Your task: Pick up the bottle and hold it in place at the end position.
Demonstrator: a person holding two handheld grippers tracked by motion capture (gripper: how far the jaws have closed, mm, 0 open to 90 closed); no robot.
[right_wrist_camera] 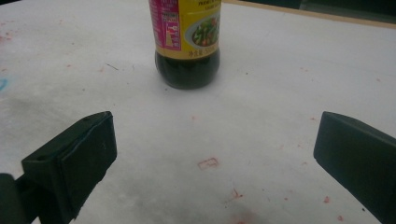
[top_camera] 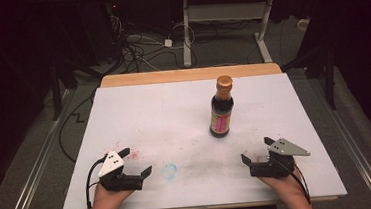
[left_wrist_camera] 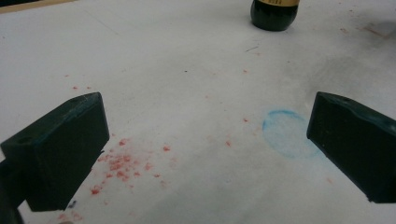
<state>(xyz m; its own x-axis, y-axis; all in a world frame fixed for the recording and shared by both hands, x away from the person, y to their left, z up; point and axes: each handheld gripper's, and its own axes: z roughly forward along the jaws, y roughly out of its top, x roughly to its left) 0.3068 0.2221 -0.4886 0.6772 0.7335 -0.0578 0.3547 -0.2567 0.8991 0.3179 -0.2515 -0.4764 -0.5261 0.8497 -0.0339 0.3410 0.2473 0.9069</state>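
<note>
Bottle point(top_camera: 221, 107) upright mid-worktop point(top_camera: 139, 113) | left gripper point(top_camera: 137, 162), right gripper point(top_camera: 256, 149): fingers apart, empty | risk: tall narrow bottle likely tipped if nudged high.

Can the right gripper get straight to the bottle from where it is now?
Probably yes. The right gripper is open, and the bottle stands upright ahead of its jaws with only bare, stained table between.
</note>
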